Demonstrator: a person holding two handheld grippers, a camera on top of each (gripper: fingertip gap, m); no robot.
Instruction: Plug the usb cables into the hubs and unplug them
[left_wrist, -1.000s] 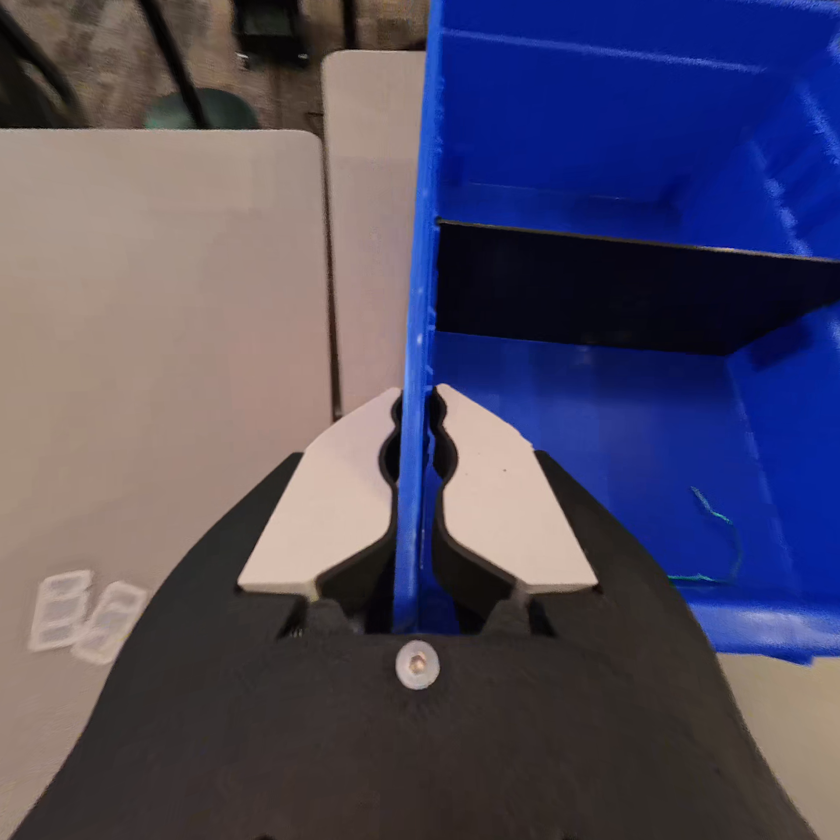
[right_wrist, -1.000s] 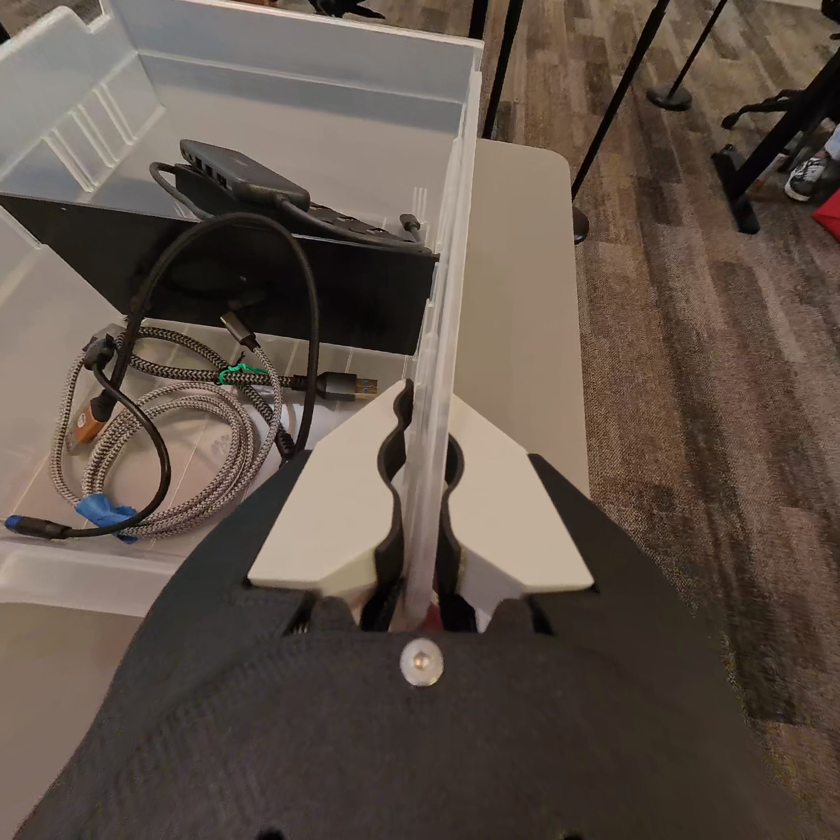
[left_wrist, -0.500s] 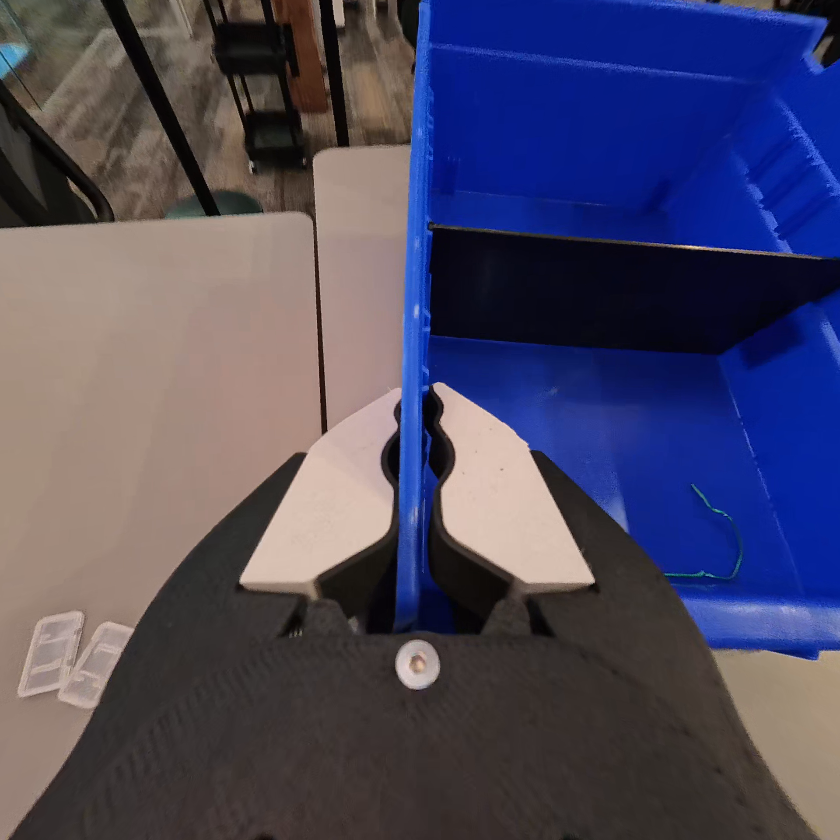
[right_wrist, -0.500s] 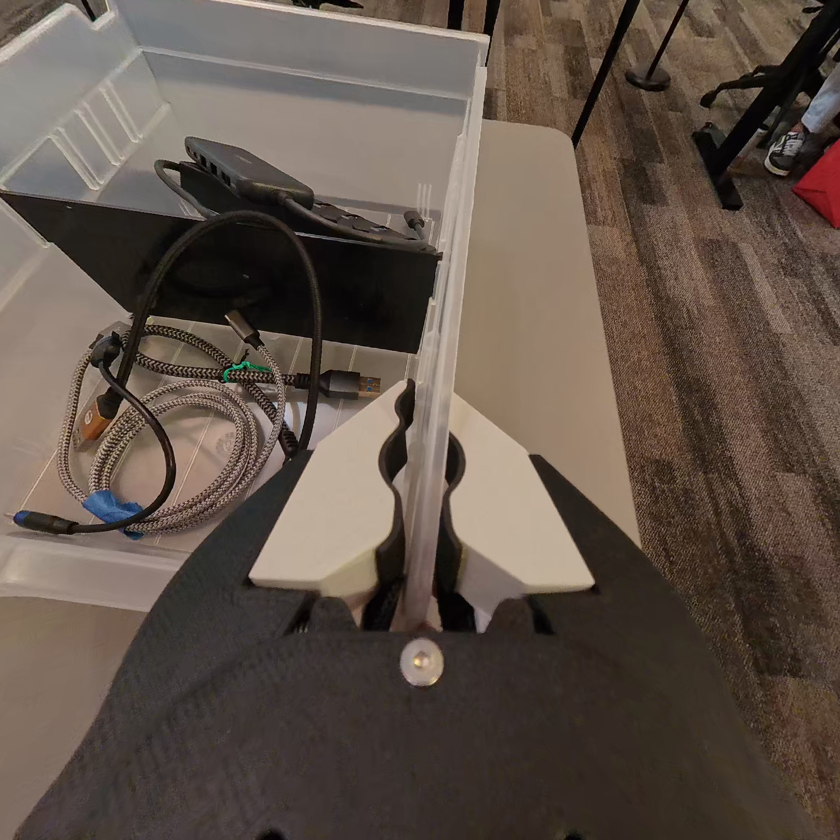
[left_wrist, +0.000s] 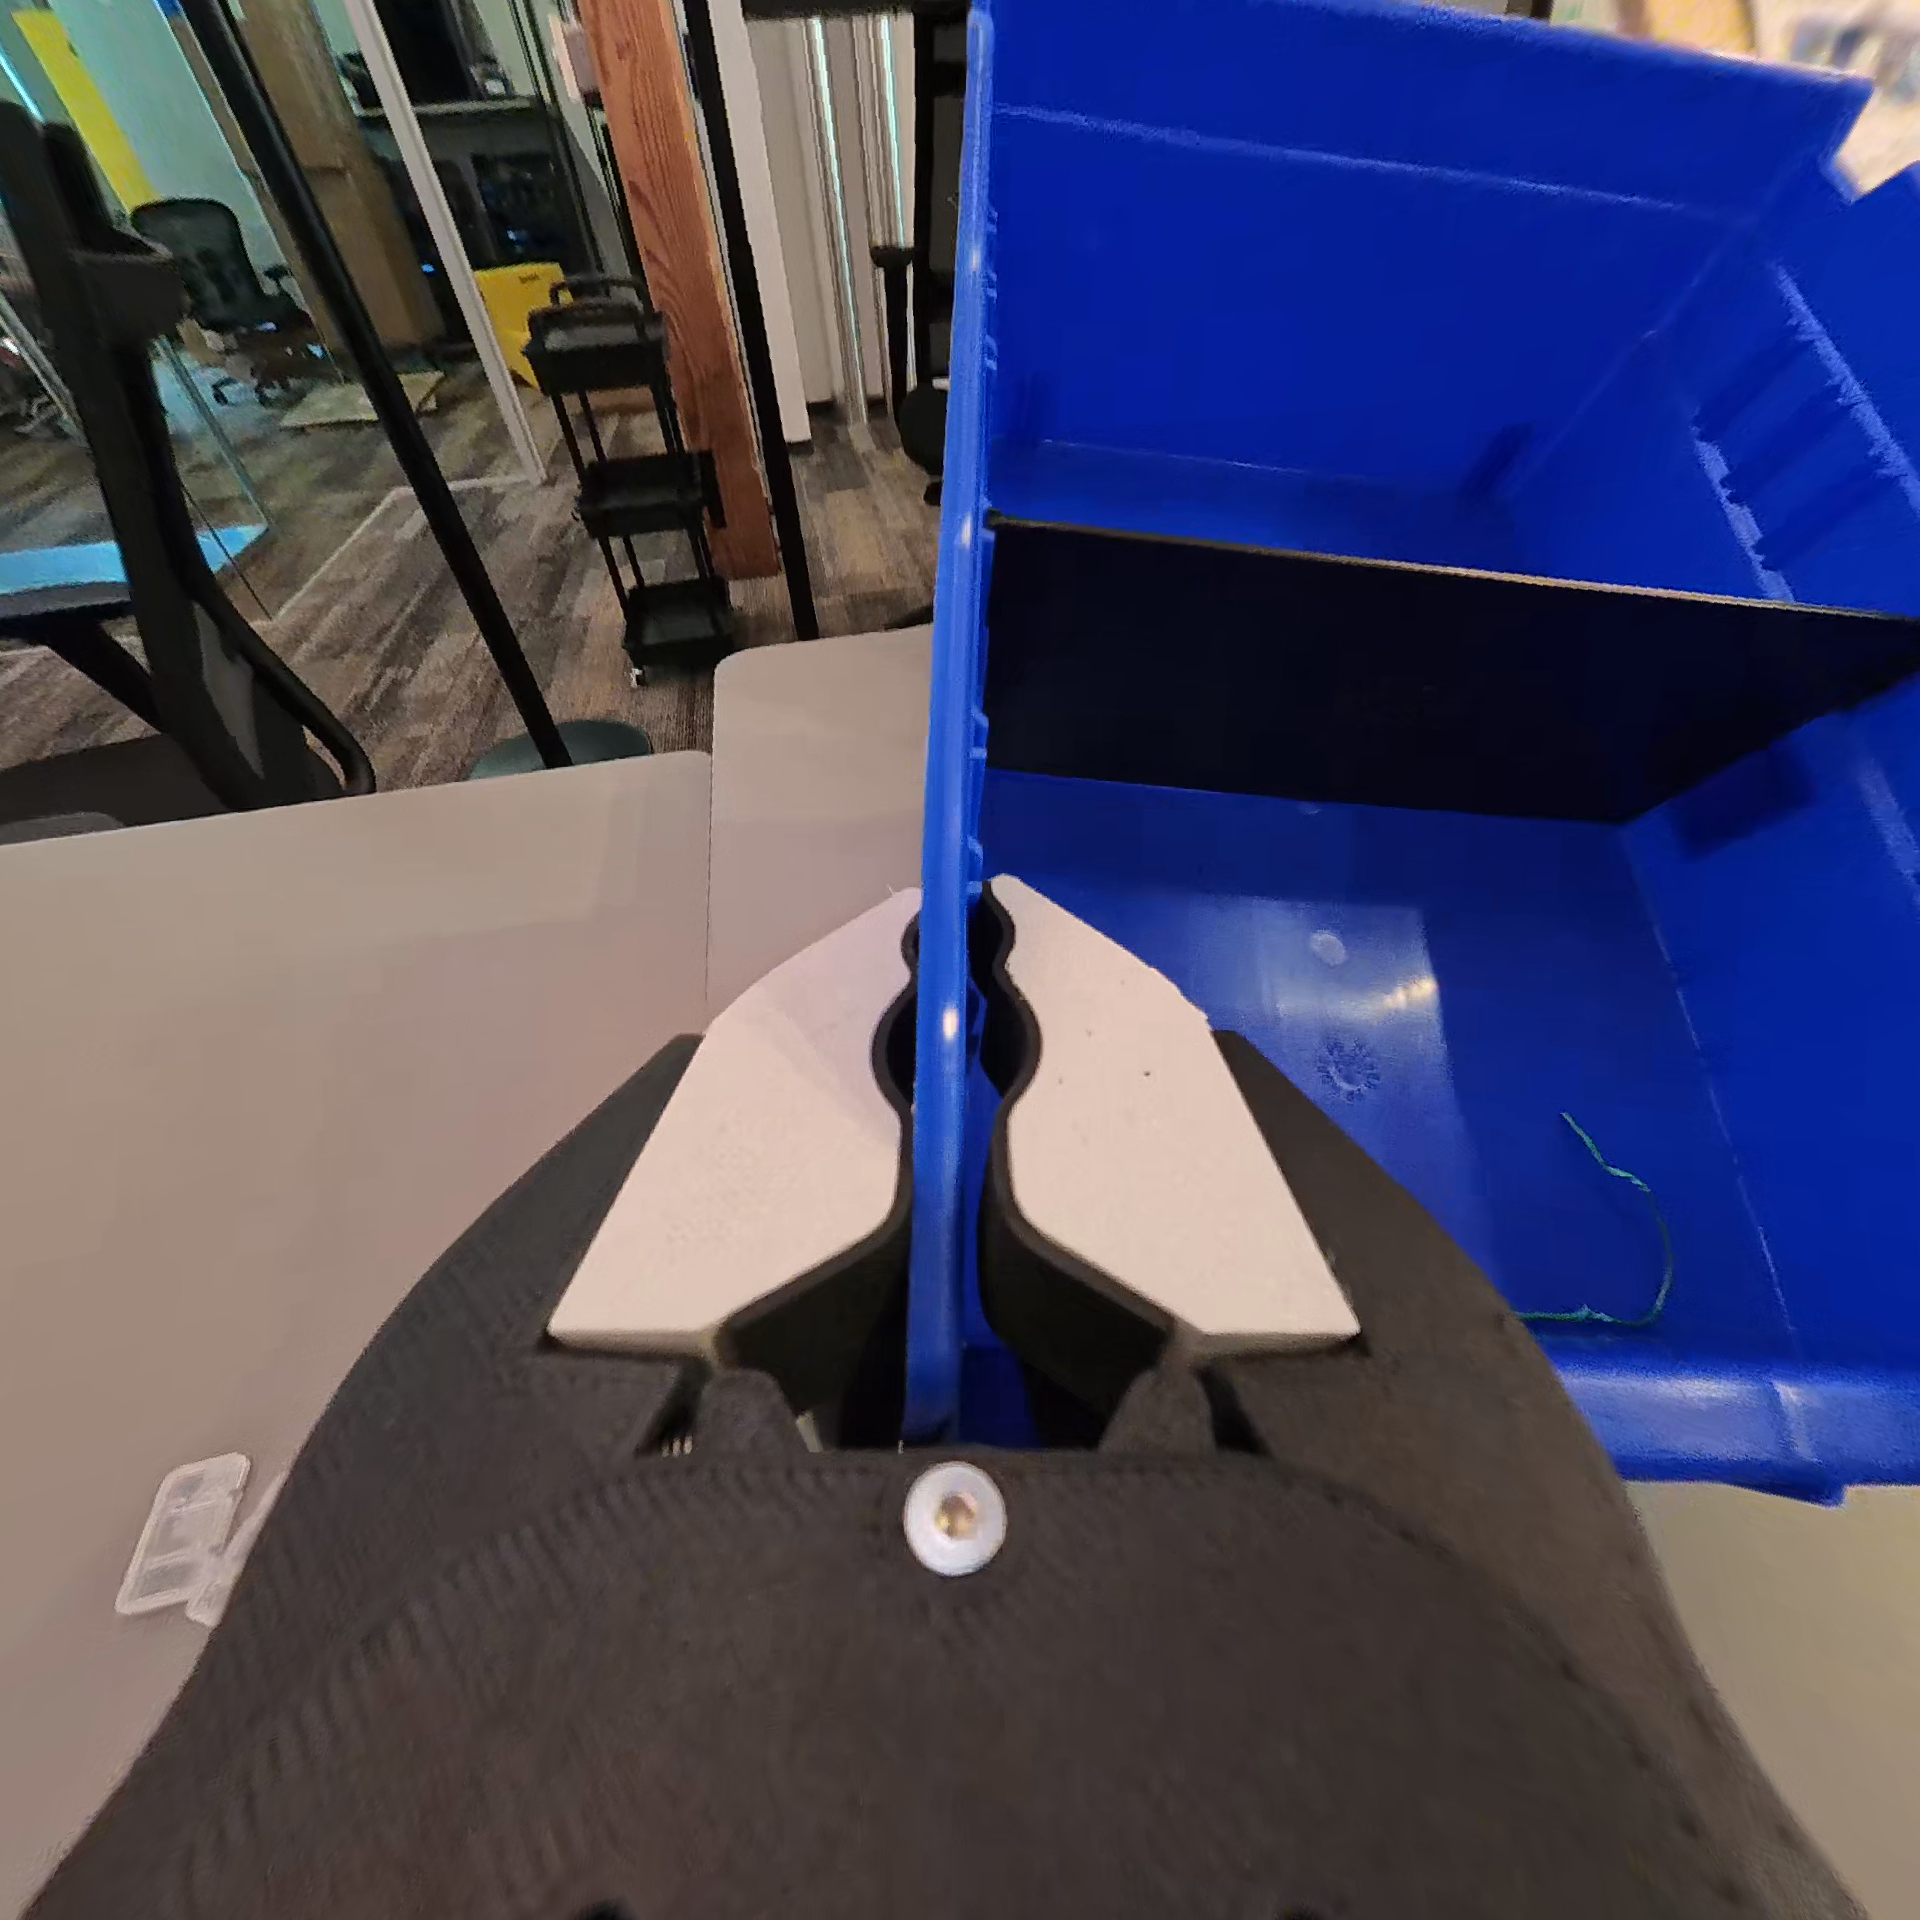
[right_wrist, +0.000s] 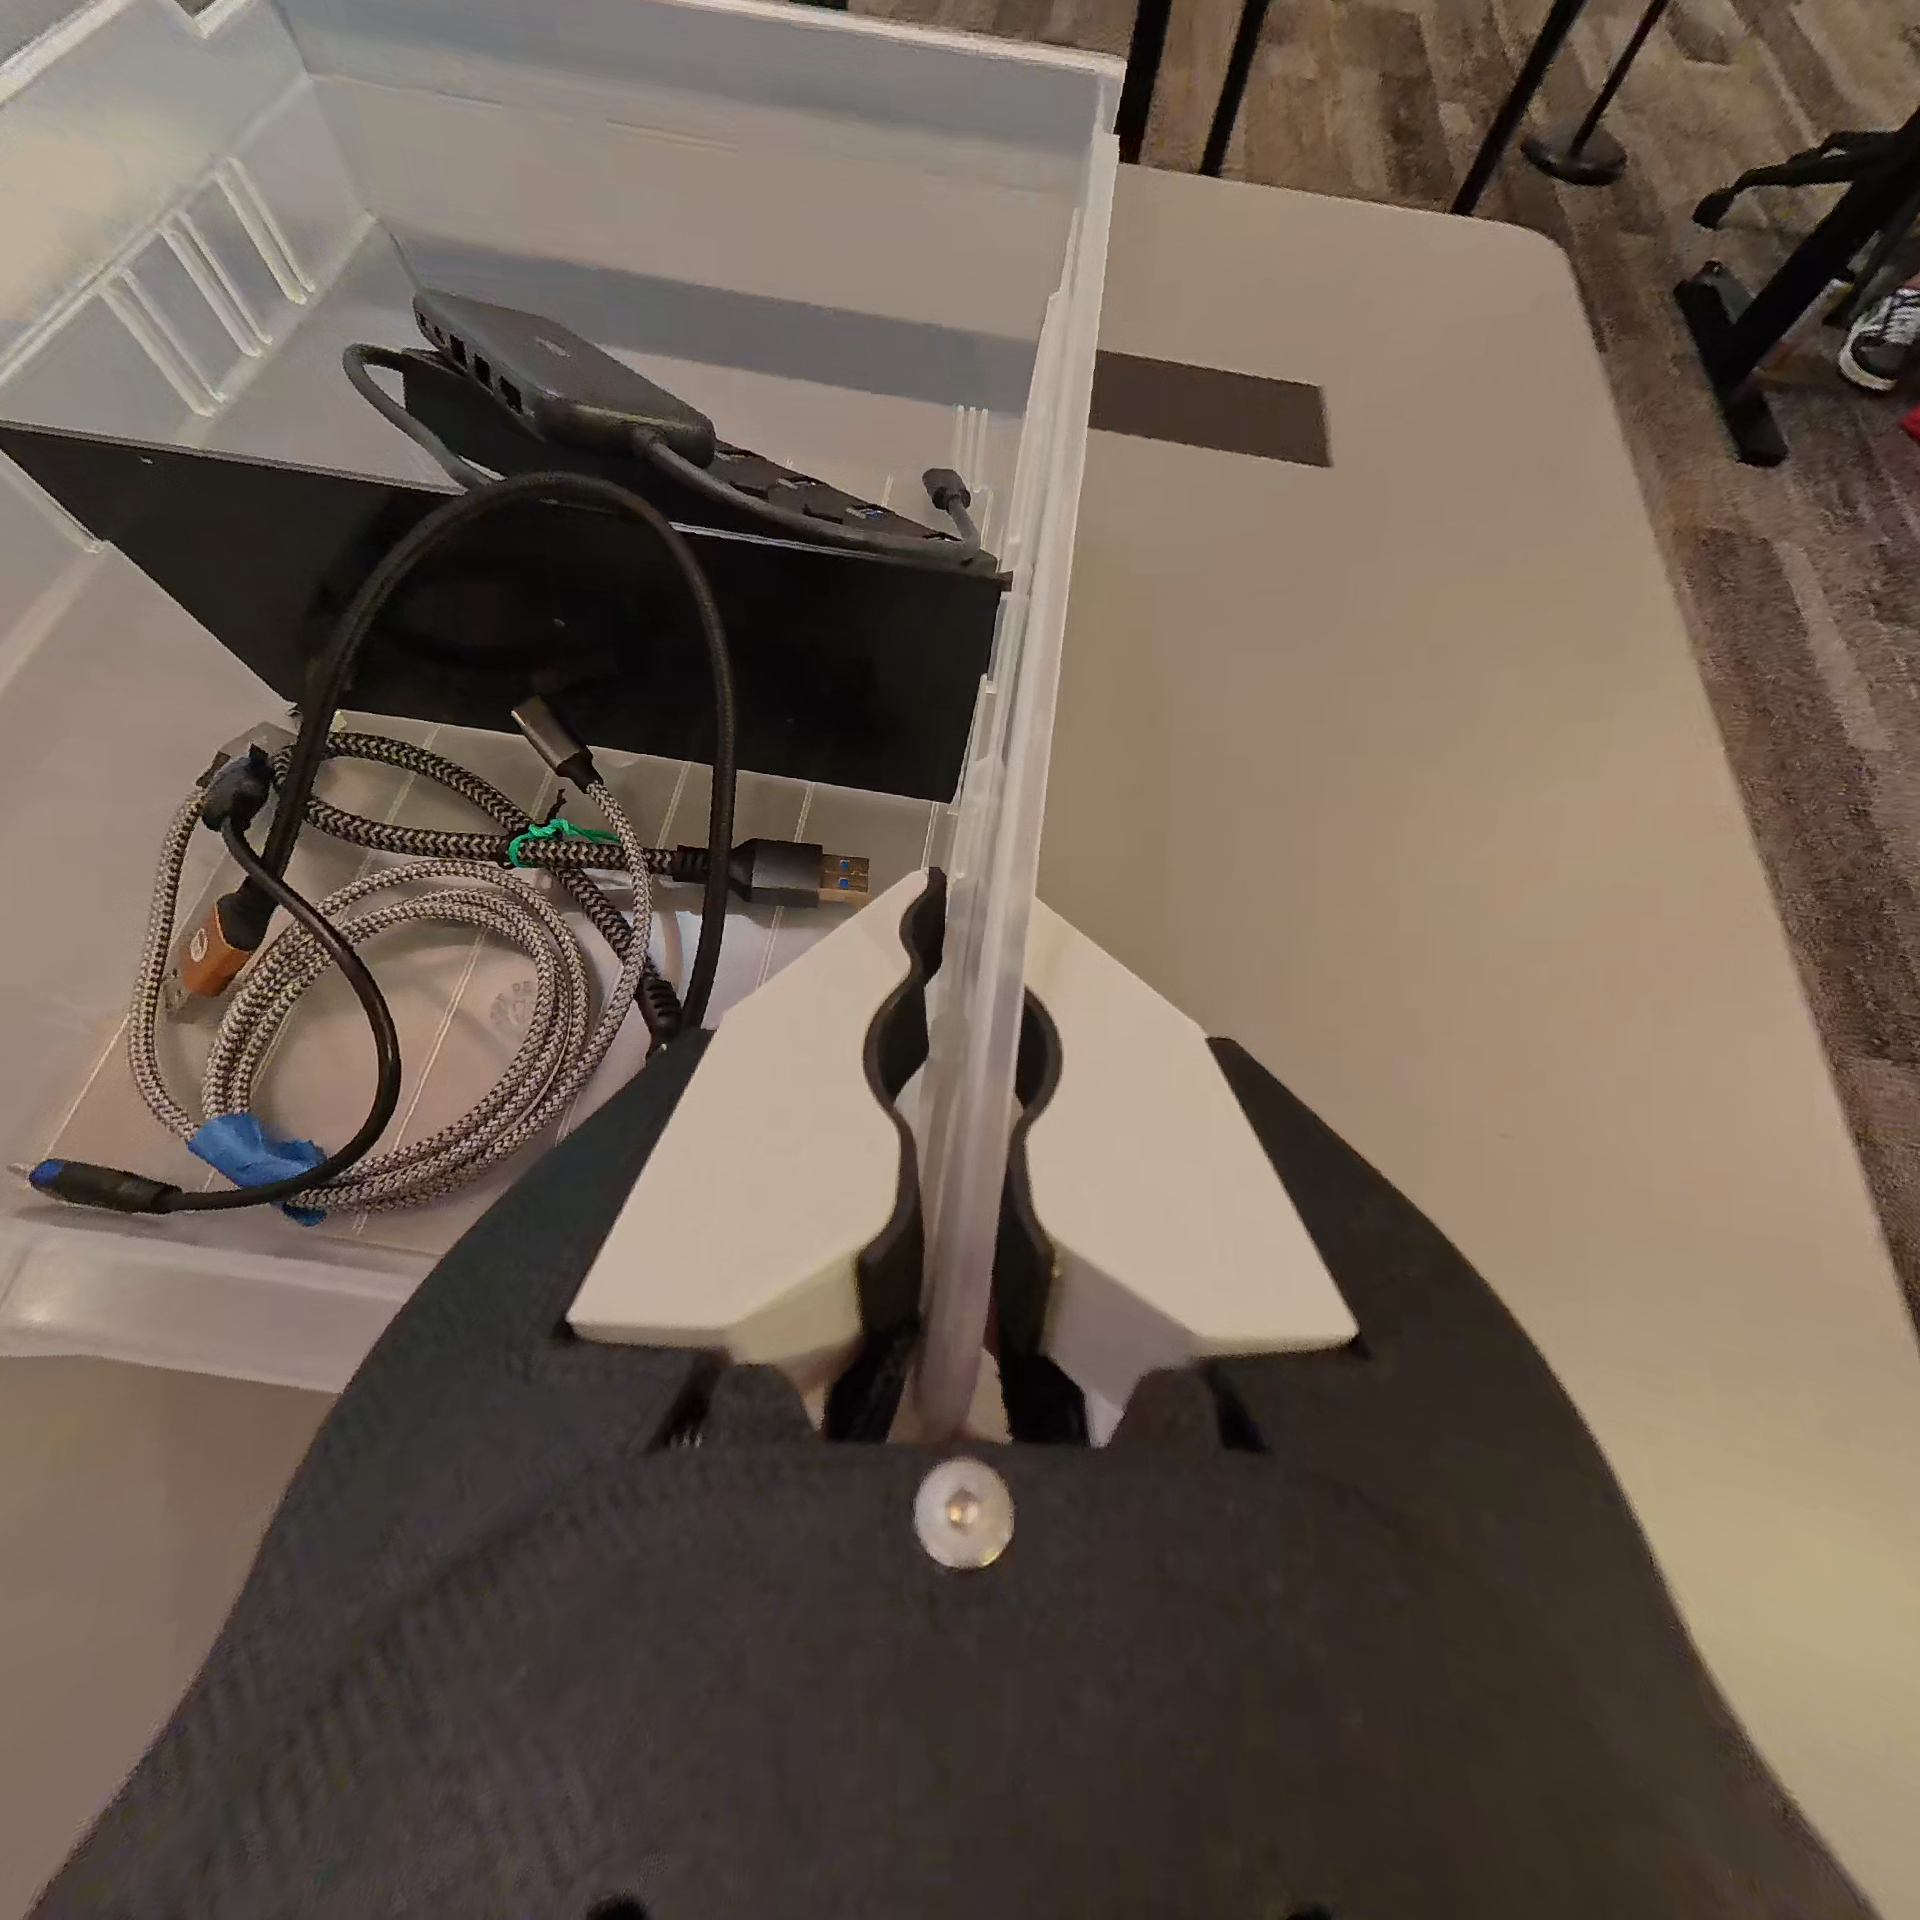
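My left gripper (left_wrist: 943, 904) is shut on the left wall of a blue bin (left_wrist: 1455, 332), which holds a black divider (left_wrist: 1403, 675) and a thin green wire tie (left_wrist: 1621, 1247). My right gripper (right_wrist: 982, 894) is shut on the right wall of a clear bin (right_wrist: 675, 156). In the clear bin's near part lie coiled braided usb cables (right_wrist: 416, 997) and a black cable (right_wrist: 520, 499). Behind its black divider (right_wrist: 623, 623) lie dark usb hubs (right_wrist: 561, 384).
Both bins stand over grey tables (left_wrist: 312, 1039) (right_wrist: 1403, 831). Small clear plastic cases (left_wrist: 187, 1517) lie by the left gripper. A dark tape strip (right_wrist: 1205, 416) is on the right table. Black stands (right_wrist: 1766, 312), a cart (left_wrist: 644, 499) and an office chair (left_wrist: 208, 260) stand on the floor beyond. Tip to tip, the grippers are about 90 cm apart.
Both grippers stay shut on their bin walls. The left view has tilted up, showing more of the room. The right view has shifted, showing more table to the right of the clear bin.
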